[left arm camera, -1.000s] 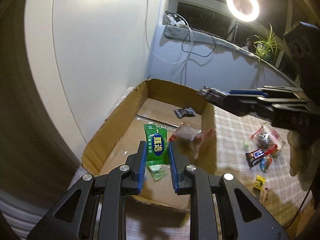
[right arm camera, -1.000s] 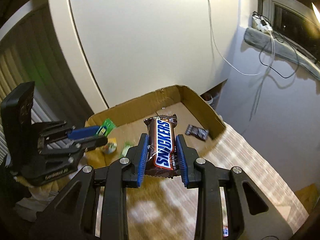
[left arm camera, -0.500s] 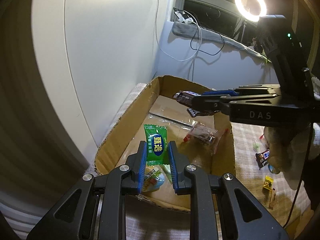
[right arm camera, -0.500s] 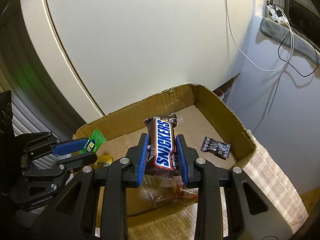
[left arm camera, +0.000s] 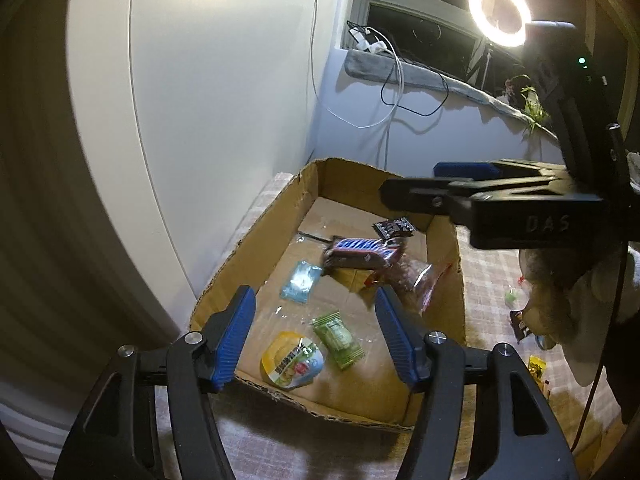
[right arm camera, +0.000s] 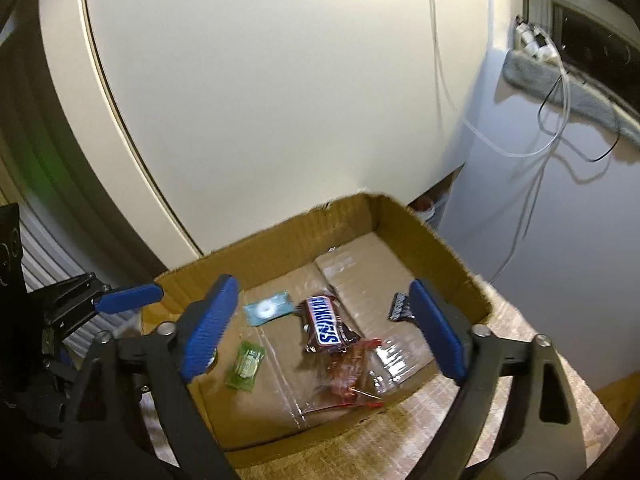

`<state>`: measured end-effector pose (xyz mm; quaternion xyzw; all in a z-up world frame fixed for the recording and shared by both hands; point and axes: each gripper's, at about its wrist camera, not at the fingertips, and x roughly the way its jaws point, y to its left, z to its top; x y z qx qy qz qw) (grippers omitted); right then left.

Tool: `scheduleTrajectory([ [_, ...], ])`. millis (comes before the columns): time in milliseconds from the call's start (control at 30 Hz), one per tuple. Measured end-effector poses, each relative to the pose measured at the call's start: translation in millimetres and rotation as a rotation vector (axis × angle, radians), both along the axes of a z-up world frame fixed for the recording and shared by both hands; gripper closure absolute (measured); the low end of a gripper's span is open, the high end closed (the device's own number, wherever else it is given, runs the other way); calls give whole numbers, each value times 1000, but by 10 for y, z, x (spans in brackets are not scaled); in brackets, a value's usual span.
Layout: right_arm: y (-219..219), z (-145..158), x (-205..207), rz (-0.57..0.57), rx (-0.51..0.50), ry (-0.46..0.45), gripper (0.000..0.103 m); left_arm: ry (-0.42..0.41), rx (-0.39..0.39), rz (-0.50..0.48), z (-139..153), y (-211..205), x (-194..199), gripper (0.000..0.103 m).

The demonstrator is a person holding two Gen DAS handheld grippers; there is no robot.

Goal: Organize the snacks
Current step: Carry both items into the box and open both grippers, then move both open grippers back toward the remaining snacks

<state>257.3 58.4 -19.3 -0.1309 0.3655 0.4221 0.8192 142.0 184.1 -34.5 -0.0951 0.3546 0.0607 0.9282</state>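
1. Behind the shallow brown cardboard box (left arm camera: 444,248) stand a white wall and a window ledge with trailing cables (left arm camera: 394,80); a lit ring light (left arm camera: 500,12) glares above.
2. My left tool (left arm camera: 316,336) is opening, nothing between its blue pads; the green candy wrapper (left arm camera: 338,340) lies on the box floor below, beside a round yellow jelly cup (left arm camera: 292,364).
3. My right tool (right arm camera: 324,328) is opening, nothing gripped; the brown Snickers bar (right arm camera: 326,324) rests in the box on a clear red-edged bag (right arm camera: 352,372).
4. Loose snacks (left arm camera: 520,324) lie on the checked cloth outside.
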Motion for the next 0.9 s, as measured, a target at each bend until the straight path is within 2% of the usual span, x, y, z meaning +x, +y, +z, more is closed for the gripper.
scheduleTrajectory([
  [500, -390, 231, -123, -42, 16, -30, 11, -29, 7, -23, 117, -182, -131, 41],
  [900, -1219, 398, -522, -78, 3, -64, 11, -56, -37, -118, 191, -624, -222, 42],
])
